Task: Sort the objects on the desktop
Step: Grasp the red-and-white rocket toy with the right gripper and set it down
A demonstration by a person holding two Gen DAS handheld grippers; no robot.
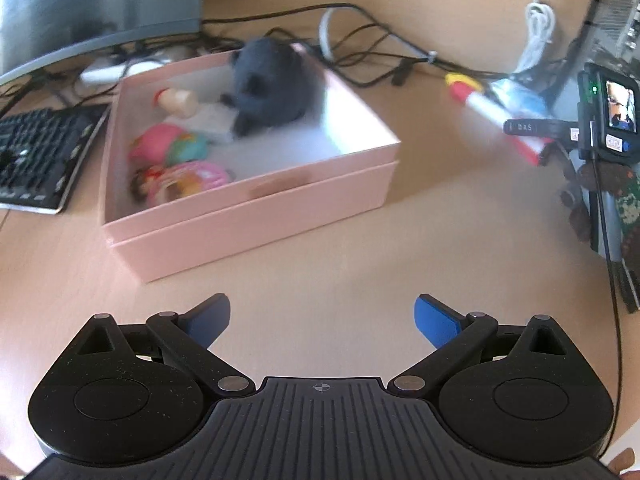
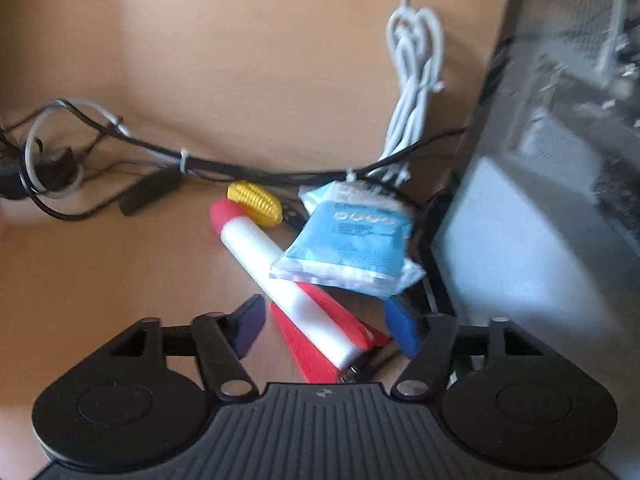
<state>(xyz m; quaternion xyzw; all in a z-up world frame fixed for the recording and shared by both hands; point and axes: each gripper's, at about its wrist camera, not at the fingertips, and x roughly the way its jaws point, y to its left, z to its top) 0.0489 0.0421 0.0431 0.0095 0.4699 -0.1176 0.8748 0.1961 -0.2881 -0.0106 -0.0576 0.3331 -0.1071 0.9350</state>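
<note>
A pink box (image 1: 256,216) stands on the desk and holds a dark plush toy (image 1: 268,84), a small wooden figure (image 1: 178,102) and colourful toys (image 1: 176,168). My left gripper (image 1: 322,320) is open and empty, in front of the box. A red and white toy rocket (image 2: 296,296) lies between the open jaws of my right gripper (image 2: 328,326), with a blue packet (image 2: 352,248) resting over it and a yellow toy corn (image 2: 256,202) behind. The rocket (image 1: 496,120) and right gripper also show at right in the left wrist view.
A black keyboard (image 1: 36,160) and a monitor base (image 1: 80,52) stand left of the box. Black cables (image 2: 200,164) and a bundled white cable (image 2: 412,92) run along the back. A computer case (image 2: 540,184) stands at the right.
</note>
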